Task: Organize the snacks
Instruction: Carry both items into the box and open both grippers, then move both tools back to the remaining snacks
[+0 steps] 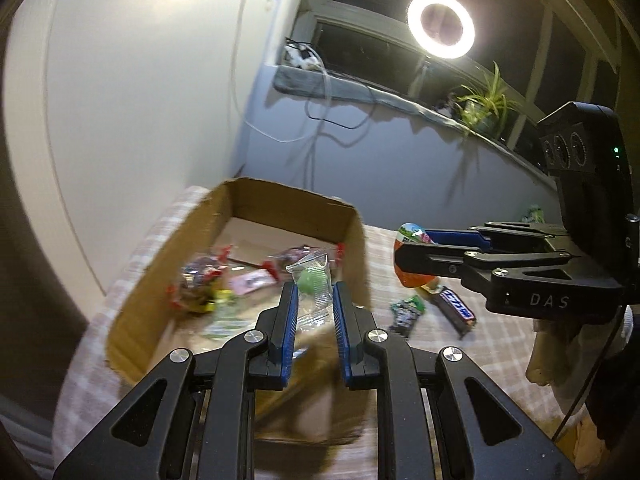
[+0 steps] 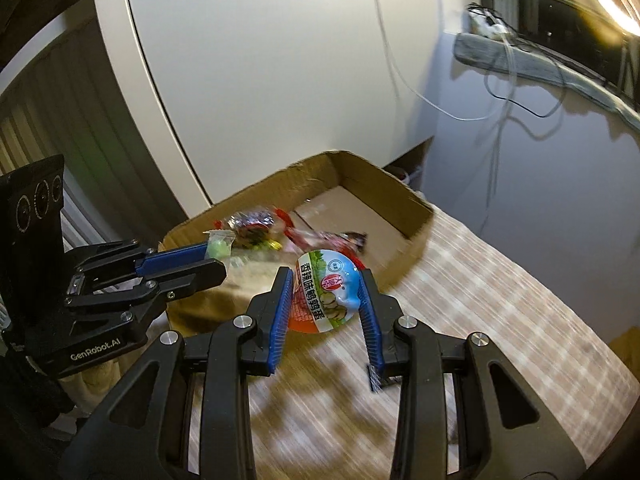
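Two tongs (image 1: 314,292) (image 2: 326,280) gripping snacks, clear packet (image 1: 312,284), egg pack (image 2: 328,290)

White wall (image 1: 132,92), dark window (image 1: 360,28), lit ring light (image 1: 441,26), potted plant (image 1: 482,106) on sill.

One box (image 1: 356,236) — two tools

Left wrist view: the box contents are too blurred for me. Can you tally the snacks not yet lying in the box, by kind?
Clear packet with green sweet, held in the jaws: 1
Egg-shaped pack, held in the jaws: 1
Green packets, on the cloth: 2
Wrapped chocolate bar, on the cloth: 1
Total: 5
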### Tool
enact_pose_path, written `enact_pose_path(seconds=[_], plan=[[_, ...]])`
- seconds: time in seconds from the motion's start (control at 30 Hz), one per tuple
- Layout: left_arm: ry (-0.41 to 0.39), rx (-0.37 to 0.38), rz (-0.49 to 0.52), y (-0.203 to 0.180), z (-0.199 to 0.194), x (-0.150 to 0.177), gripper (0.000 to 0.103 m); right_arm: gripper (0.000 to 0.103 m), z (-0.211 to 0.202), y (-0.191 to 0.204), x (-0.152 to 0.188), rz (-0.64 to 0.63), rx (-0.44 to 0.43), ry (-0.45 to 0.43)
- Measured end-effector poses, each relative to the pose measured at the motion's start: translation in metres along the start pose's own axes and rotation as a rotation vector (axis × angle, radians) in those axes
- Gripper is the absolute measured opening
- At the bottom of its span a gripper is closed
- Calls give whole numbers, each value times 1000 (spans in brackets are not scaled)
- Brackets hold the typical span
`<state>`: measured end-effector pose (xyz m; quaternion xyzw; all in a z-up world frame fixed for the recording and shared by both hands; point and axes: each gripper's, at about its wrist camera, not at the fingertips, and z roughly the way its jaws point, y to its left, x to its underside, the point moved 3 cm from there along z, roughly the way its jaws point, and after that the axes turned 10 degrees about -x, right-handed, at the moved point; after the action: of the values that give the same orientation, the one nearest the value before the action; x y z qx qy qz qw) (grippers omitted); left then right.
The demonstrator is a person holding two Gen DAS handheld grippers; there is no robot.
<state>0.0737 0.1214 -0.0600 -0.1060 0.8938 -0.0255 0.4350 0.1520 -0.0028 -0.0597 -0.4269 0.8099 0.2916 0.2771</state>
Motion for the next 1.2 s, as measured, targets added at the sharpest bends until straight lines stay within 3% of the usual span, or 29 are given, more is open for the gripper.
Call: enact_pose_path(seconds=[0.47, 0.5, 0.53, 0.57, 0.6, 0.67, 1.0, 1.2], plan=[[16, -40, -47, 34, 9, 1, 18, 34, 51, 17, -23, -10, -33, 49], [19, -43, -45, 35, 10, 2, 20, 34, 51, 16, -23, -7, -35, 48], [18, -49, -47, 35, 11, 2, 30, 35, 51, 15, -23, -3, -34, 50], [18, -54, -53, 37, 11, 3, 40, 41, 50, 15, -23, 0, -30, 49], [18, -53, -58, 37, 11, 3, 42, 56, 49, 13, -23, 5, -19, 43], [14, -54, -64, 39, 9, 3, 42, 71, 45, 10, -23, 15, -6, 25], [-1, -50, -68, 37, 5, 1, 42, 72, 27, -6, -18, 62, 21, 8], [-18, -28, -59, 26, 2, 1, 42, 72, 1, -24, -5, 103, 23, -69]])
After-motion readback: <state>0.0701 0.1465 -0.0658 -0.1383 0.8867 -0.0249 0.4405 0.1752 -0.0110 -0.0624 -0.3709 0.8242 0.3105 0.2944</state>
